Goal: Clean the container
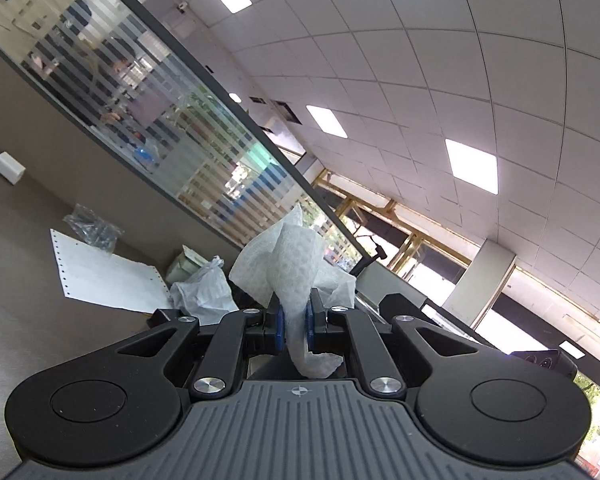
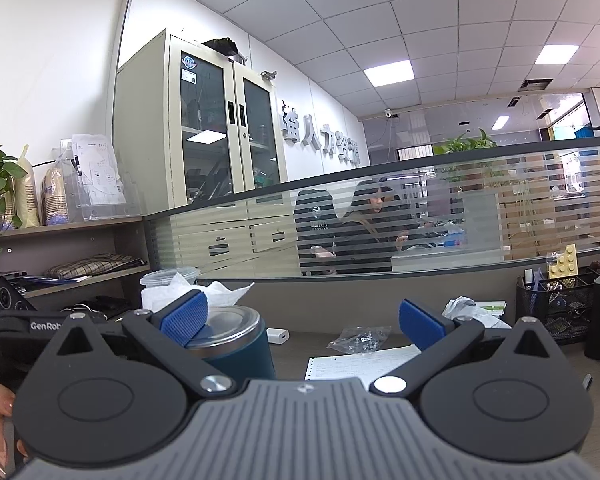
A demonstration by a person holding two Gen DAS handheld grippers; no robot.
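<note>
in the left wrist view the left gripper (image 1: pixel 295 322) is seen at lower centre with its jaws clenched on a crumpled white paper towel (image 1: pixel 288 264), which rises above the blue pads (image 1: pixel 279 322) and hangs a little below them. the frame is tilted; perforated printer paper (image 1: pixel 104 276) and a clear plastic bag (image 1: pixel 92 228) lie on the bench (image 1: pixel 28 280) at left. in the right wrist view the right gripper (image 2: pixel 303 322) is shown with its jaws released and spread wide, nothing between them. the container, a dark teal cup with a steel rim (image 2: pixel 232 340), stands on the bench at lower left of centre, partly behind the left blue pad. a clear plastic tub (image 2: pixel 170 278) holding white tissue is seen just behind it. "genrob" can be read on a black device (image 2: pixel 48 326) at lower left; large raised characters are mounted on the far wall (image 2: pixel 320 136), partly legible. a black mesh organiser (image 2: pixel 556 306) stands at right.
</note>
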